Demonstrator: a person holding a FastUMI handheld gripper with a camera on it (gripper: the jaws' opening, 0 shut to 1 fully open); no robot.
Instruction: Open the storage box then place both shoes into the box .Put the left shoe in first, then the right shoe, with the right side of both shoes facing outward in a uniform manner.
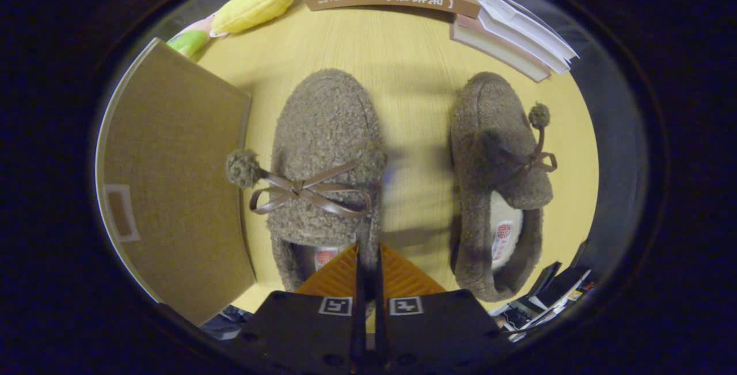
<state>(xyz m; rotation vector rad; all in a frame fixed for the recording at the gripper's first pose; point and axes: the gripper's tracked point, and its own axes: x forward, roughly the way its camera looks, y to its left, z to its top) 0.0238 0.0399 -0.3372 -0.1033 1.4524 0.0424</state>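
Hovering w/ its two fingers pressed nearly together, only a thin slit between them and nothing gripped, the tool [367, 260] sits just over the heel end of the nearer shoe [325, 162].

Risks from here, as I judge them:
- Storage box [173, 179], on the tool's left and touching-close to that shoe, looks lid-down. Going for a shoe first breaks the order: box opens first.
- Clenched fingers can't take a lid edge or shoe rim w/o spreading; coming down like this would only shove the shoe fwd.
- Bow ribbon and pom-pom hang off the nearer shoe toward the box; a finger could snag the ribbon, not the plush body.
- Which shoe is the left one I can't tell for sure; a mix-up spoils sequence and facing.

Orientation: both shoes lie on the surface [403, 75] w/ long axes running straight away from the tool, heels near, toes far, roughly parallel. Second shoe [498, 185] is ahead and to the right, well apart, rolled a bit onto its side.

Beyond the toes: books [449, 6] and a yellow plush toy [253, 6] at the far edge.
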